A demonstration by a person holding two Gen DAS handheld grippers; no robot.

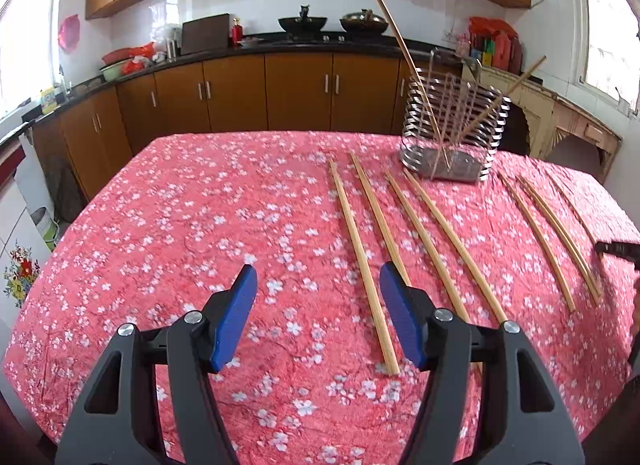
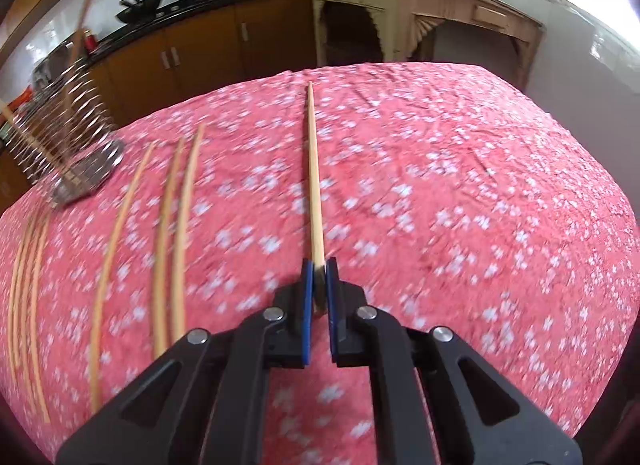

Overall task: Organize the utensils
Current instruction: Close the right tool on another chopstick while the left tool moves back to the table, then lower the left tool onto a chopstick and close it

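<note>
While the right tool [image 2: 319,265] is being clamped on a light, stiff, slippery chopstick [image 2: 313,169] near its thick six-o'clock end, the left tool [image 1: 318,279] is being held open and empty.

Wooden chopsticks [image 1: 362,253] flat beside wire holder [image 1: 452,133]

Two handheld grippers, the left gripper [image 1: 318,317] and right gripper [image 2: 319,293], share one build: matte black triangular-cutout arms, silver round pivot screws, ribbed blue finger pads [image 1: 236,315].
</note>
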